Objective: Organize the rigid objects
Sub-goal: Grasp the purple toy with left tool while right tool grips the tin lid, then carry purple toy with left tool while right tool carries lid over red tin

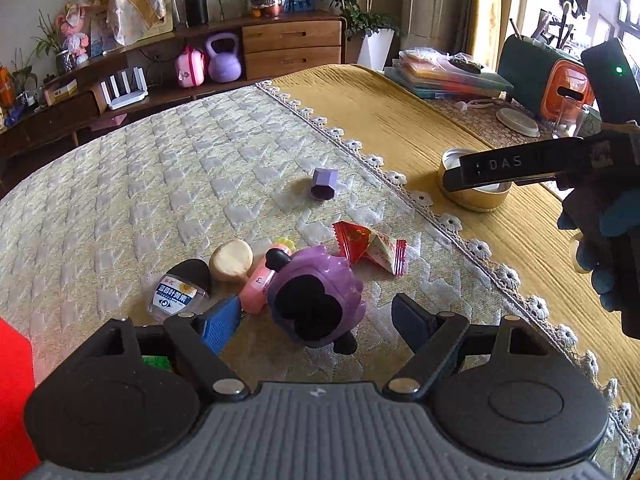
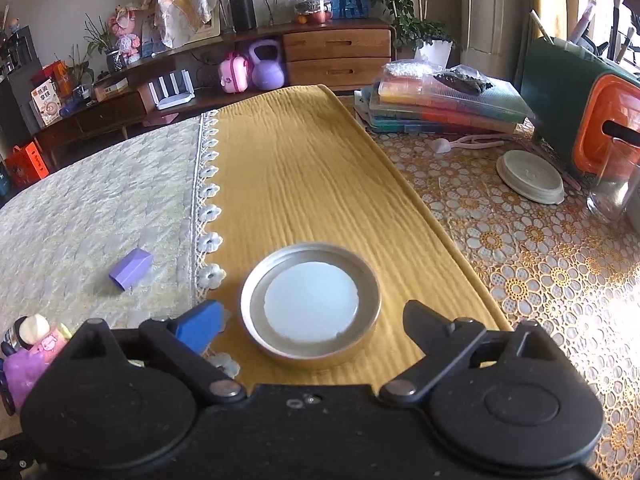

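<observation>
A purple toy [image 1: 316, 300] with a black face lies on the pale quilted cloth, between the wide-apart fingers of my open left gripper [image 1: 316, 320]; neither pad touches it. Beside it lie a pink figure [image 1: 258, 284], a beige round piece [image 1: 231, 260], a small clear bottle [image 1: 176, 294], red and white sachets [image 1: 372, 246] and a purple hexagonal cap [image 1: 323, 184]. My right gripper [image 2: 310, 320] is open, its fingers on either side of a round metal tin [image 2: 310, 320] on the yellow runner, without touching it. The tin [image 1: 476, 196] also shows in the left wrist view.
A stack of plastic cases [image 2: 444, 104], a white lid [image 2: 530, 176], an orange and green box [image 2: 600, 132] and a glass jar [image 2: 616, 196] stand at the right. A gloved hand [image 1: 604, 236] holds the right gripper. A sideboard stands behind the table.
</observation>
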The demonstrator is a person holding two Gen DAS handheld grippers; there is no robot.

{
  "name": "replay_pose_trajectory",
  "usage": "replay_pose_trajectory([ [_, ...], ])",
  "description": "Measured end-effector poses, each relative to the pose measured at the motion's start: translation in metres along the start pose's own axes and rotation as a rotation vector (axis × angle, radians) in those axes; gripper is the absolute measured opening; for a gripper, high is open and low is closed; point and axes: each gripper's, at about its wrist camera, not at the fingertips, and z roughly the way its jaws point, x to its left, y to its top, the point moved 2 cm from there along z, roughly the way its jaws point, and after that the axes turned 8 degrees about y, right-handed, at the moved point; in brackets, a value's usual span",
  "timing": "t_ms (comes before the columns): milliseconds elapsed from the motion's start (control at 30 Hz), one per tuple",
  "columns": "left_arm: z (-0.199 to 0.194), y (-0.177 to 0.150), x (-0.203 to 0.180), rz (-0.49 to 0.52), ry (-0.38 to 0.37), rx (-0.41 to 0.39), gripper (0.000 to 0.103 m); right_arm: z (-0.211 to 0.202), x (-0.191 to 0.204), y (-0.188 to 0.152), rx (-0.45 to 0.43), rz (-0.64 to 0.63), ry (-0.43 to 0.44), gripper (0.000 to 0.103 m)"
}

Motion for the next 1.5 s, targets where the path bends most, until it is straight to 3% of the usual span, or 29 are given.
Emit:
replay_pose_trajectory([
  [33, 0.0, 0.0, -0.002, 0.007, 0.002, -0.006, 0.082, 0.001, 0.0, -0.001, 0.001, -0.002, -0.003, 0.091],
  [167, 0.003, -0.002, -0.006, 0.03, 0.005, -0.006, 0.062, 0.005, -0.001, -0.002, 0.007, -0.005, -0.01, 0.077],
  [300, 0.004, -0.003, -0.005, 0.027, 0.017, -0.012, 0.054, 0.004, 0.001, -0.003, -0.004, -0.014, -0.012, 0.076],
  [500, 0.004, -0.003, -0.002, 0.011, 0.009, -0.008, 0.054, -0.002, 0.004, -0.007, -0.016, -0.02, -0.023, 0.076],
  [900, -0.018, -0.013, 0.014, -0.074, -0.025, 0.016, 0.053, -0.052, 0.03, -0.027, -0.014, -0.026, 0.06, 0.076],
  [1267, -0.064, -0.033, 0.036, -0.103, -0.036, 0.006, 0.053, -0.111, 0.083, -0.058, 0.006, -0.076, 0.142, 0.076],
  [1500, -0.102, -0.05, 0.07, -0.147, -0.015, 0.016, 0.053, -0.141, 0.131, -0.064, 0.005, -0.141, 0.197, 0.076],
])
